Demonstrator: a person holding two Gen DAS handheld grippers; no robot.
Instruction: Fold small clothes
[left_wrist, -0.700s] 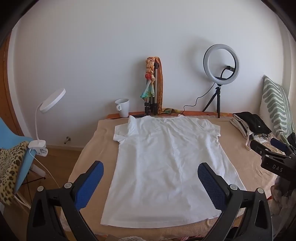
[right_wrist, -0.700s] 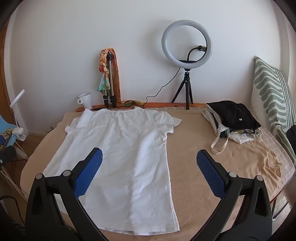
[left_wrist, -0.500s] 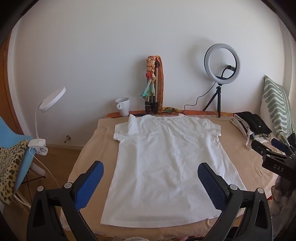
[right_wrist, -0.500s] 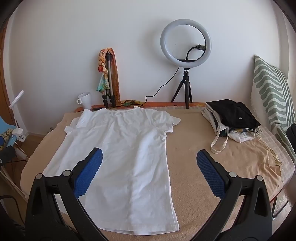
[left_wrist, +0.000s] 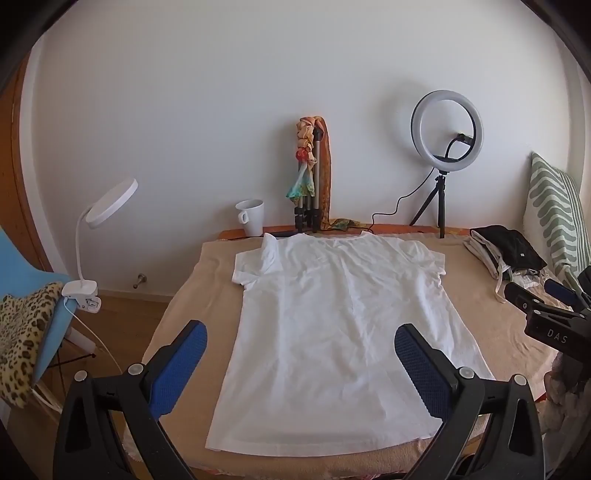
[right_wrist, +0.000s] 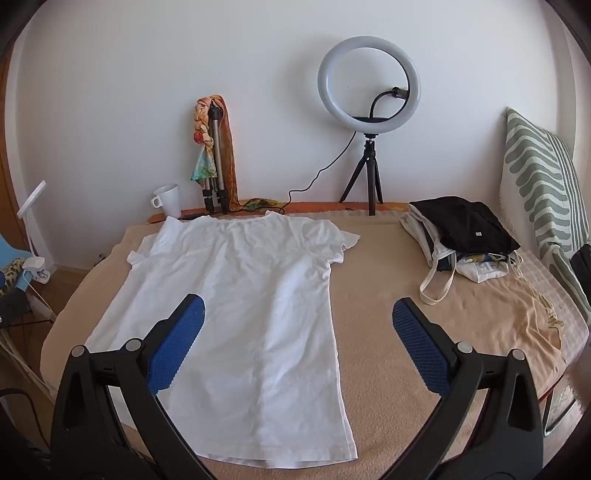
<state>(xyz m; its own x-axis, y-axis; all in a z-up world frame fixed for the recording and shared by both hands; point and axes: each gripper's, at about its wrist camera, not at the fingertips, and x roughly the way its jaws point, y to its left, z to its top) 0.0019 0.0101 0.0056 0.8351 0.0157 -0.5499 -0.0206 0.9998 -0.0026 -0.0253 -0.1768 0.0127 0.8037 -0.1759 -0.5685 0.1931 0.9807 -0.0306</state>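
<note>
Now both grippers, left gripper (left_wrist: 297, 354) and right gripper (right_wrist: 297, 343), hover with fingers wide apart, empty, near the shirt's (left_wrist: 332, 332) hem; shirt lies flat on the bed (right_wrist: 388, 332), spread for folding.

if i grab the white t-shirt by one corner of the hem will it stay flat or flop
The white t-shirt probably flops: thin, creased cloth lying limp on the beige blanket. It looks light. One sleeve is already folded over, so it likely bunches when dragged.

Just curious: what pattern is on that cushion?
Green wavy stripes on white cushion; clearest in the right wrist view.
</note>
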